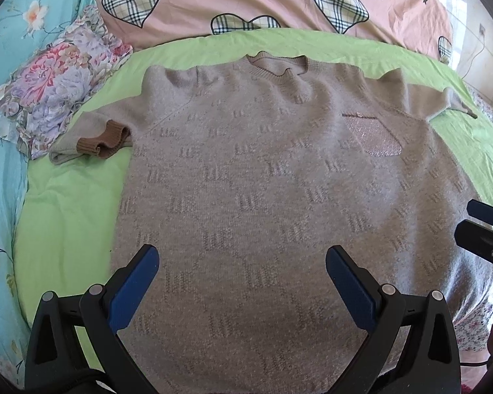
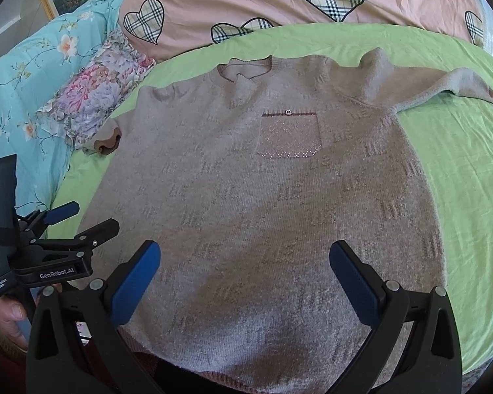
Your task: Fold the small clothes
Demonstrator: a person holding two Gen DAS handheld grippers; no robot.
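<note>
A beige knit sweater (image 1: 262,170) with a sparkly chest pocket (image 1: 372,136) lies flat, front up, on a green sheet (image 1: 62,216). It also fills the right wrist view (image 2: 262,203). Its left sleeve with a brown cuff (image 1: 103,139) is bunched beside the body. The other sleeve (image 2: 450,88) stretches out to the right. My left gripper (image 1: 241,282) is open and empty above the lower hem area. It also shows in the right wrist view (image 2: 82,220). My right gripper (image 2: 244,279) is open and empty over the lower body. It also shows at the right edge of the left wrist view (image 1: 476,223).
A pink quilt with plaid hearts (image 1: 246,0) lies behind the sweater. A floral cloth (image 1: 56,88) and a turquoise flowered quilt (image 1: 3,131) lie to the left. The green sheet (image 2: 463,180) extends to the right of the sweater.
</note>
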